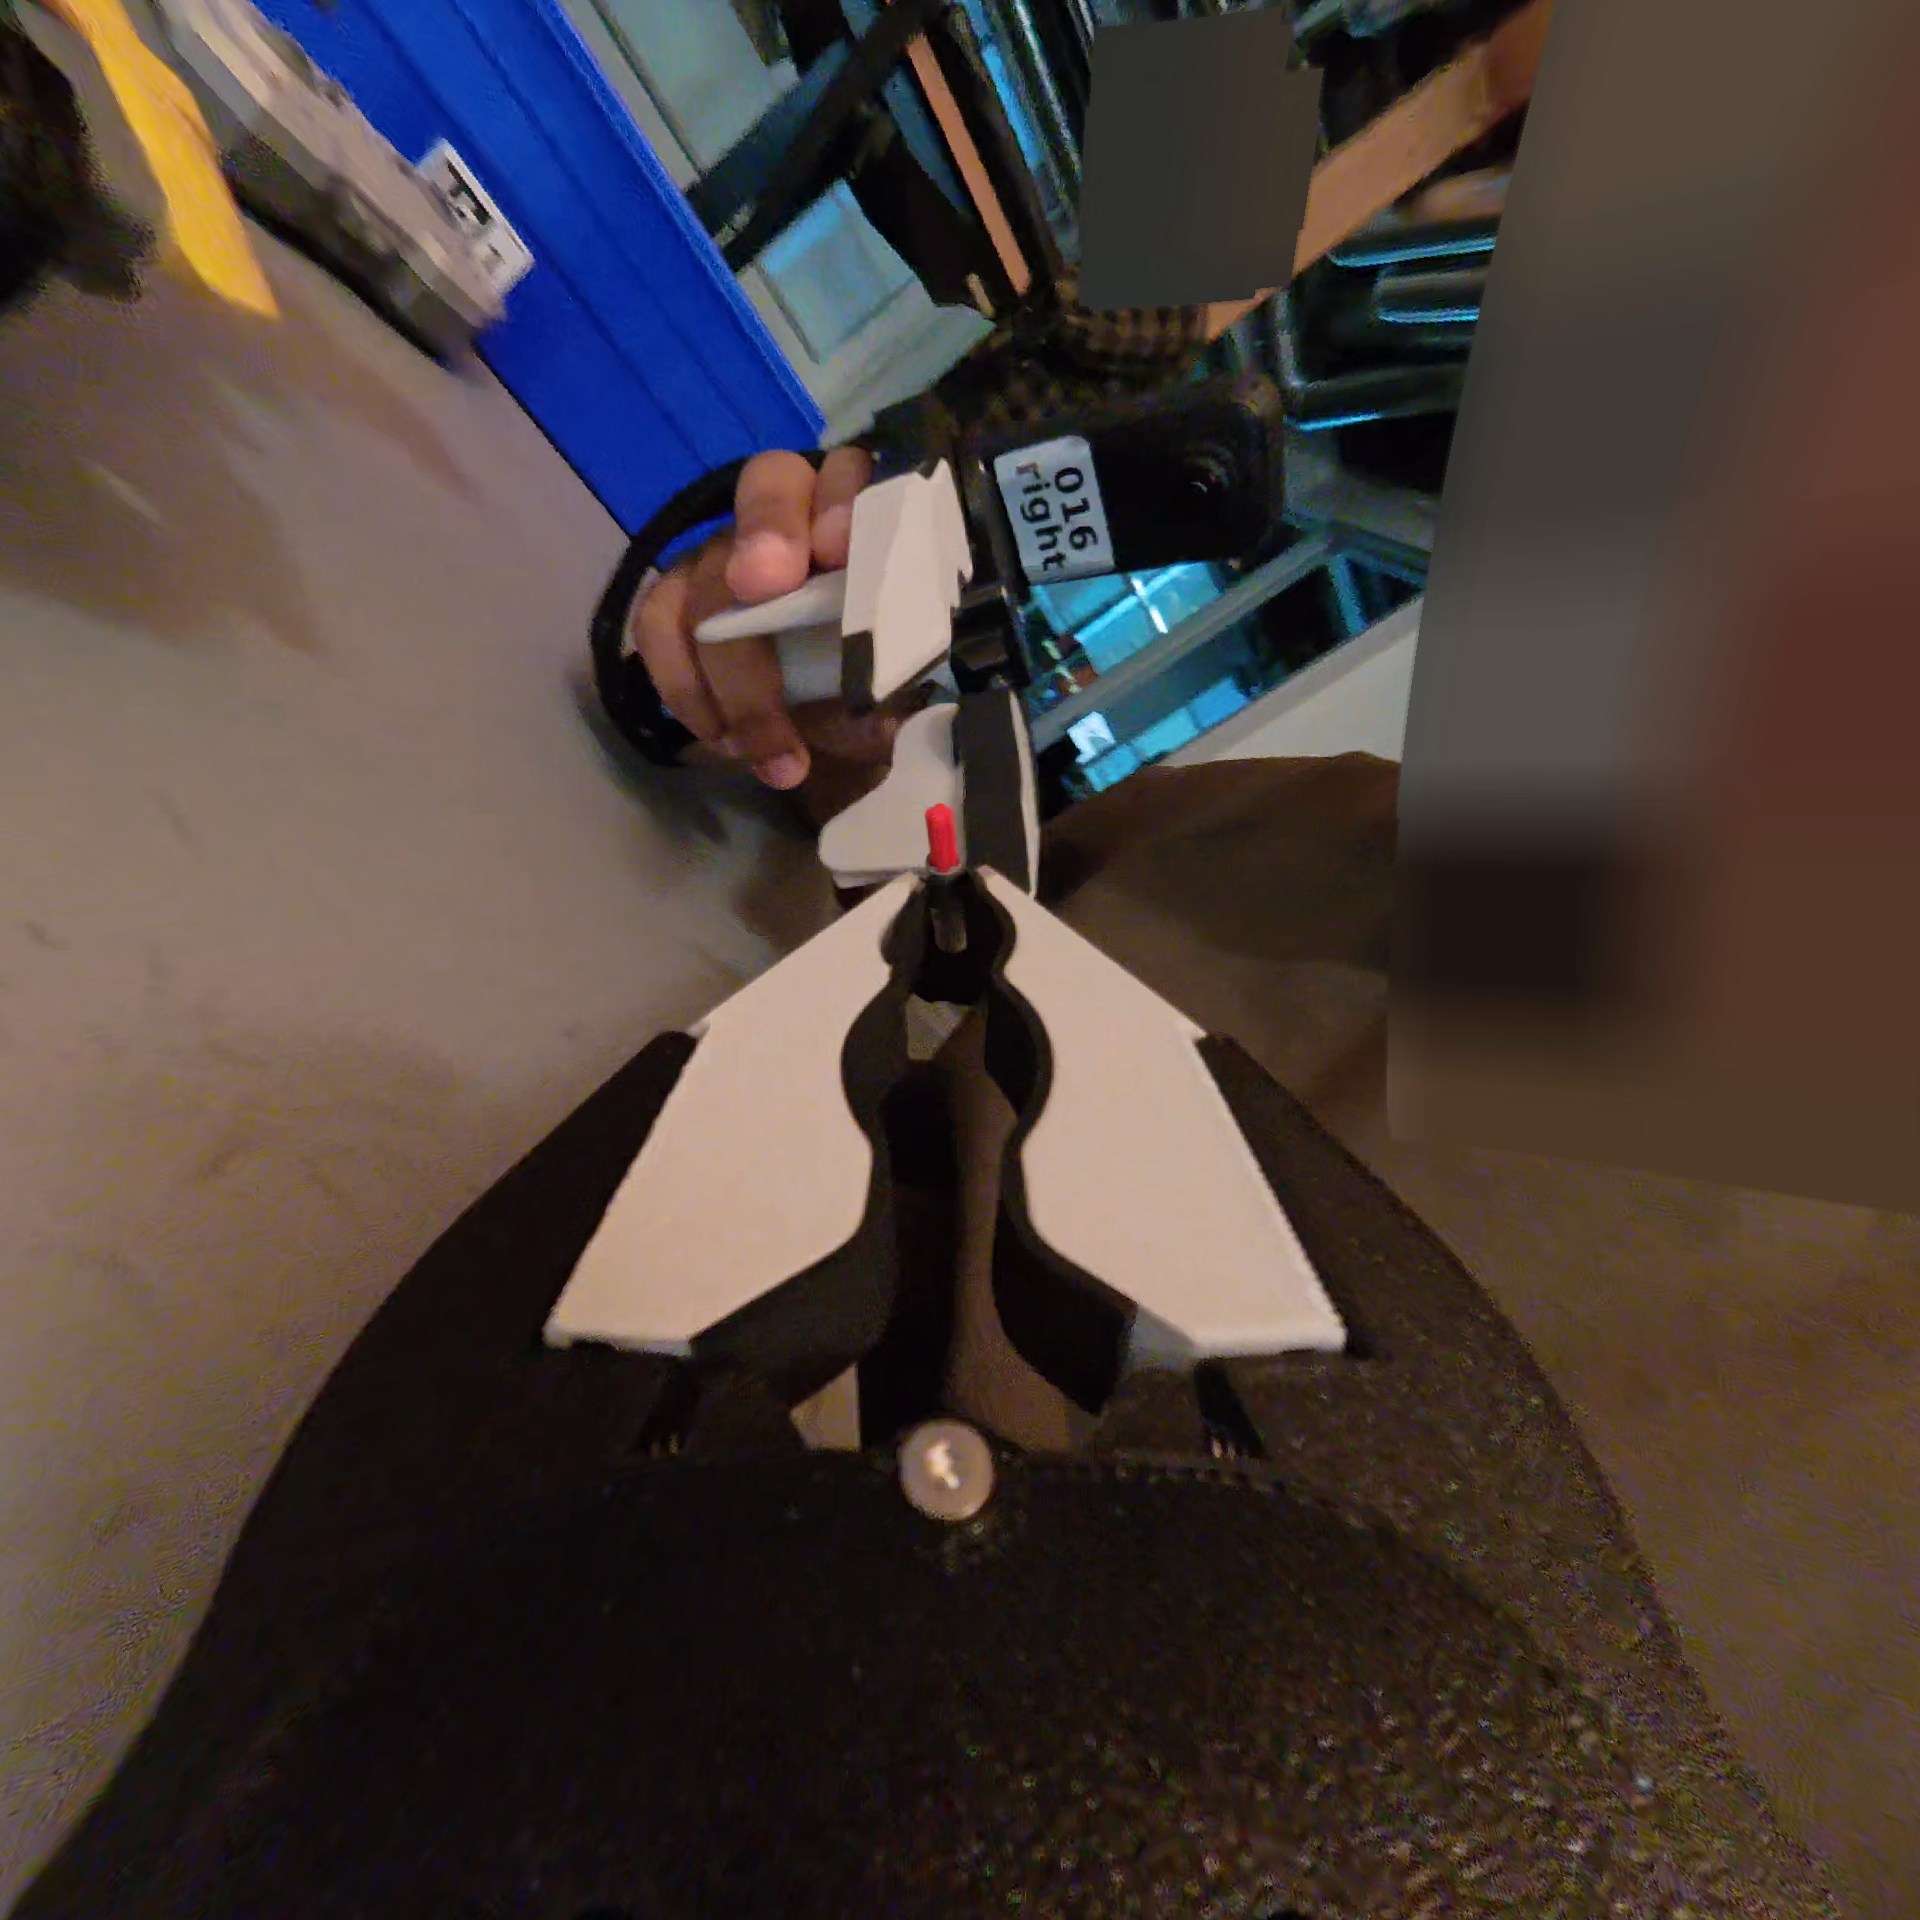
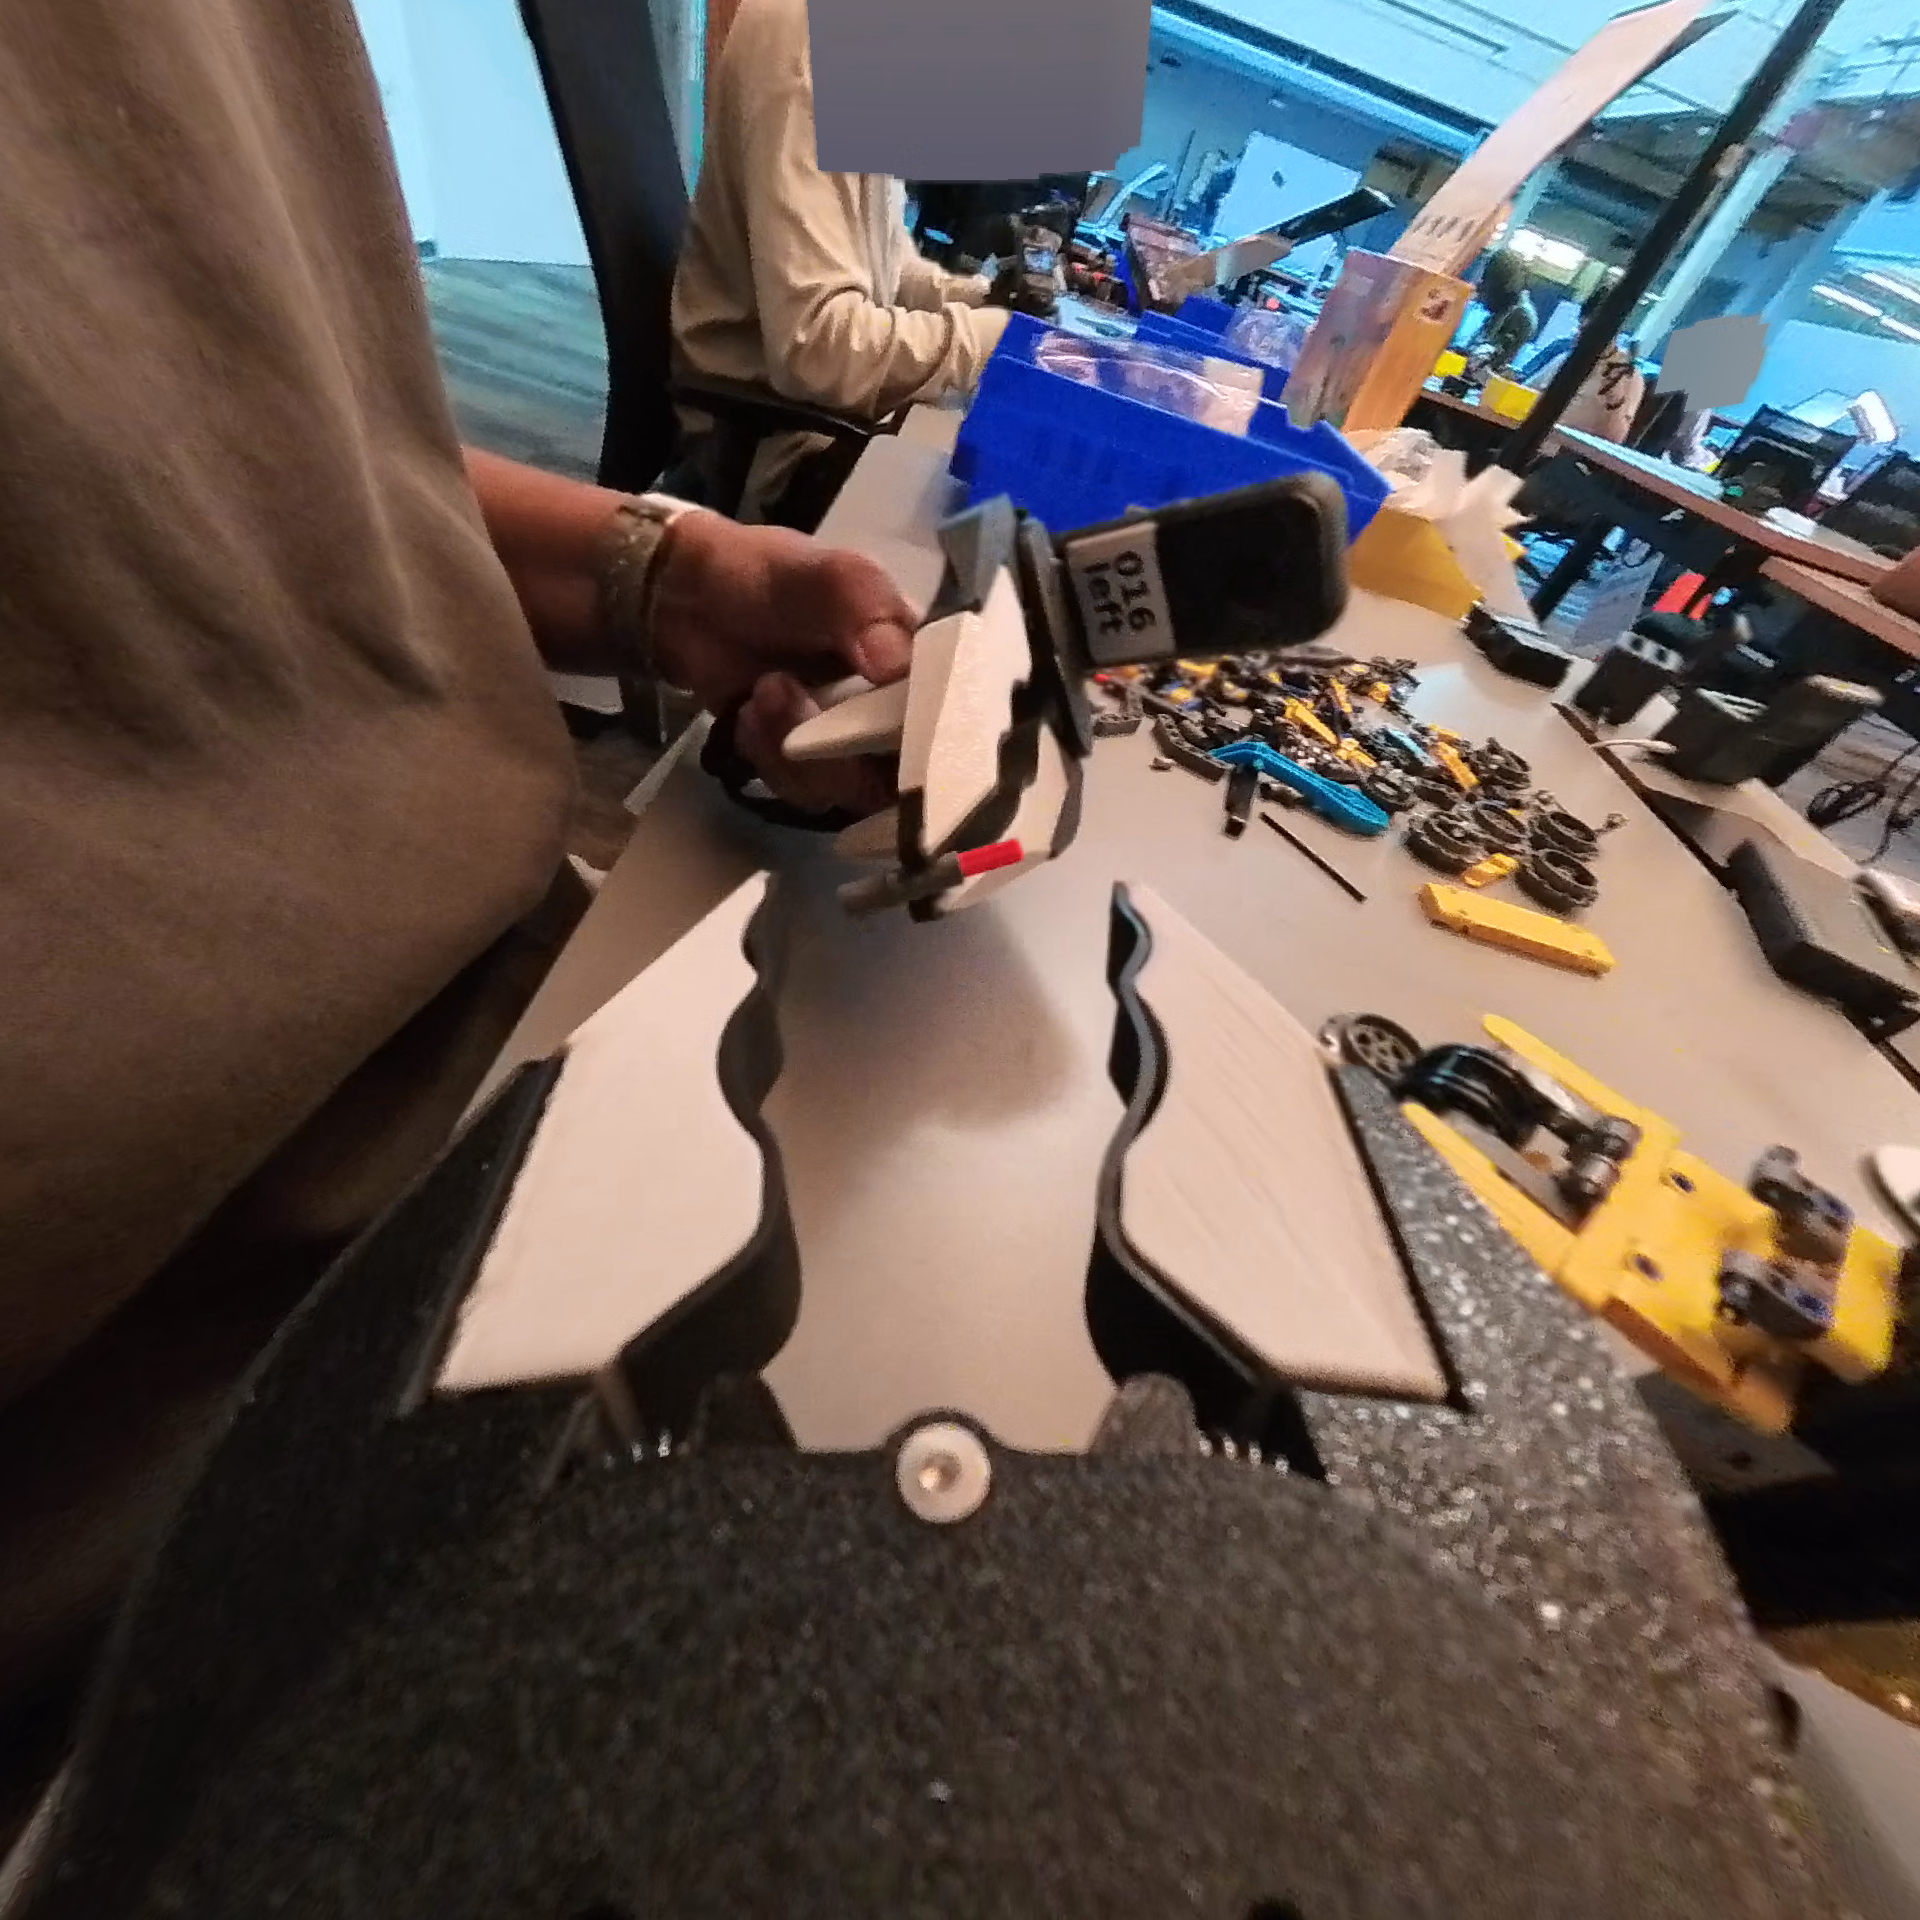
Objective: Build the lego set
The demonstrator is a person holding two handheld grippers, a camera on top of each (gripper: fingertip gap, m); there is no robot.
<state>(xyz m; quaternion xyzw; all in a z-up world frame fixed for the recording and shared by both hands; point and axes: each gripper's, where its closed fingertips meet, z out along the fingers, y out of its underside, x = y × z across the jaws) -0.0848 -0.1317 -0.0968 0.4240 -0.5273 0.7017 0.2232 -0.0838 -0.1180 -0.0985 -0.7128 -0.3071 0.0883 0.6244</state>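
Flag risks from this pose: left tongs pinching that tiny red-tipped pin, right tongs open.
1. The left tongs grip the red-tipped pin only at their very tips, in mid-air; a small slip could drop it.
2. A dropped pin might land near the pile of loose parts on the table and be hard to find.
3. The open right tongs sit close to the pin; closing off-centre could knock it loose.

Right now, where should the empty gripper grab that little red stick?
Probably by the red tip. It sticks out bare from the left gripper, which is shut on the dark middle of the stick. The right gripper is open, so it could come from the tip's free side and close across it.
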